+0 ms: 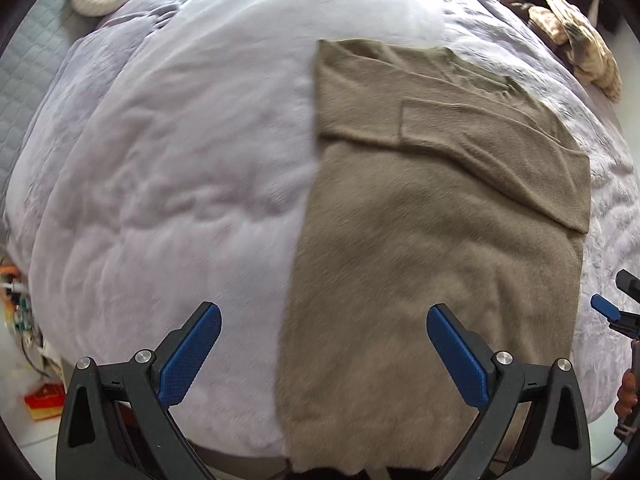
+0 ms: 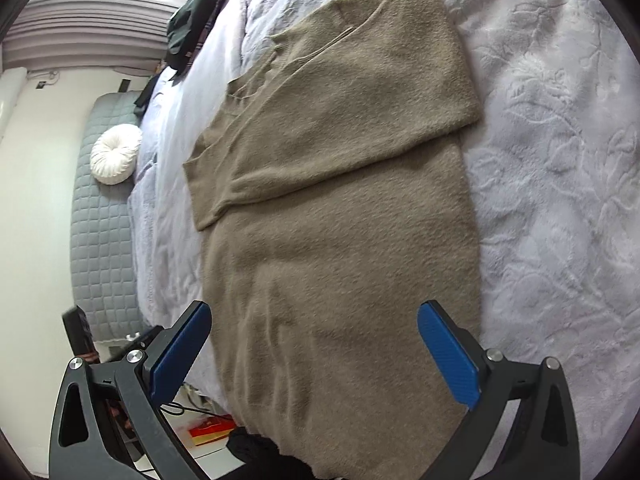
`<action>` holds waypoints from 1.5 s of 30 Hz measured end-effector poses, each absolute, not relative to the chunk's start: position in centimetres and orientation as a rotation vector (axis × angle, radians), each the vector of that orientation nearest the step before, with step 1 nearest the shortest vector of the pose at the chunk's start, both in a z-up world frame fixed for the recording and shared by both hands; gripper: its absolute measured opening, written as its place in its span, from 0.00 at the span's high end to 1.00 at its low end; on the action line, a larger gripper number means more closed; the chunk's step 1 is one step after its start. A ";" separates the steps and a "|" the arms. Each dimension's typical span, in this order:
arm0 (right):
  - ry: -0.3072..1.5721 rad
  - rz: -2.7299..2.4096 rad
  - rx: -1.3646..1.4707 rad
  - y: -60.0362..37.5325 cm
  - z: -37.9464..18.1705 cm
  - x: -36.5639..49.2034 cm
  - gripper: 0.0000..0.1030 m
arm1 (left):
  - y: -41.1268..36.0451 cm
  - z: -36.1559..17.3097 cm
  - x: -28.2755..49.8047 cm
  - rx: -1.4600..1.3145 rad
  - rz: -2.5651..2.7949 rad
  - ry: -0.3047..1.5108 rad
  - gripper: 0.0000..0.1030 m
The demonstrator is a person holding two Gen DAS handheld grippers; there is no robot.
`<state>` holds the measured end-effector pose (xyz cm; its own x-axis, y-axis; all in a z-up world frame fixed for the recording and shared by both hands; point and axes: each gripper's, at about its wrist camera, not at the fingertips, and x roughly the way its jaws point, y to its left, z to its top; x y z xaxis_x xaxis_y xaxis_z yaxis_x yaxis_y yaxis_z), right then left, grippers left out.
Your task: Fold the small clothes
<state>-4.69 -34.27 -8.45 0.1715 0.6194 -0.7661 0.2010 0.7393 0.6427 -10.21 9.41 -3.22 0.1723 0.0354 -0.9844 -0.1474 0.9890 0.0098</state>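
Blue pads [image 1: 192, 356] of the left hand-held gripper [image 1: 324, 354] stand spread wide apart with nothing between them, hovering over the near hem of a brown sweater [image 1: 432, 240]; one finger is above the pale blanket [image 1: 180, 160], the other above the knit. The right hand-held gripper [image 2: 314, 354] is likewise wide open and empty, its fingers straddling the lower part of the same sweater [image 2: 340, 220]. In the left wrist view, the right hand-held gripper [image 1: 616, 312] also shows at the far right edge, beside the sweater's side.

The sweater lies flat on the bed, its long sides straight and both sleeves folded across the chest, one cuff overlapping the other sleeve. Its hem hangs slightly over the bed's near edge. A round white cushion [image 2: 116, 154] rests on a grey quilted mattress [image 2: 100, 240] beyond the blanket. Other crumpled clothes [image 1: 568, 36] sit at the bed's far corner, well apart from the sweater.
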 end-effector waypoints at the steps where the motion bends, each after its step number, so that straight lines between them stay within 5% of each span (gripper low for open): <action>1: 1.402 0.341 0.734 -34.1 -8.5 -4.9 0.00 | 9.8 -3.1 -10.6 -0.098 0.131 1.391 0.00; 20: 1.474 0.241 0.700 -31.7 -11.4 -17.5 0.00 | 12.5 -9.4 -22.8 -0.166 -0.029 1.481 0.00; 29: 1.473 0.208 0.772 -34.0 -12.4 -22.7 0.00 | 10.5 -12.9 -22.7 -0.216 -0.148 1.511 0.00; 34: 1.472 0.262 0.838 -32.8 -13.6 -23.0 0.02 | 9.3 -13.2 -22.2 -0.246 -0.213 1.512 0.21; 36: 1.461 0.304 0.873 -32.3 -13.7 -23.1 0.12 | 8.8 -13.2 -22.0 -0.251 -0.240 1.507 0.35; 38: 1.474 0.316 0.886 -31.8 -14.1 -23.3 0.41 | 8.7 -13.1 -21.9 -0.258 -0.272 1.509 0.67; 39: 1.492 0.313 0.881 -31.6 -14.5 -23.4 0.53 | 8.9 -13.1 -21.8 -0.282 -0.294 1.513 0.75; 40: 1.514 0.307 0.877 -31.4 -15.0 -23.6 0.85 | 9.1 -13.0 -21.5 -0.314 -0.310 1.516 0.86; 41: 1.526 0.302 0.881 -31.5 -15.3 -23.8 0.92 | 9.4 -12.9 -21.3 -0.365 -0.327 1.518 0.86; 45: 1.426 0.401 0.967 -31.7 -13.5 -23.8 0.92 | 10.8 -11.1 -20.4 -0.503 -0.356 1.472 0.86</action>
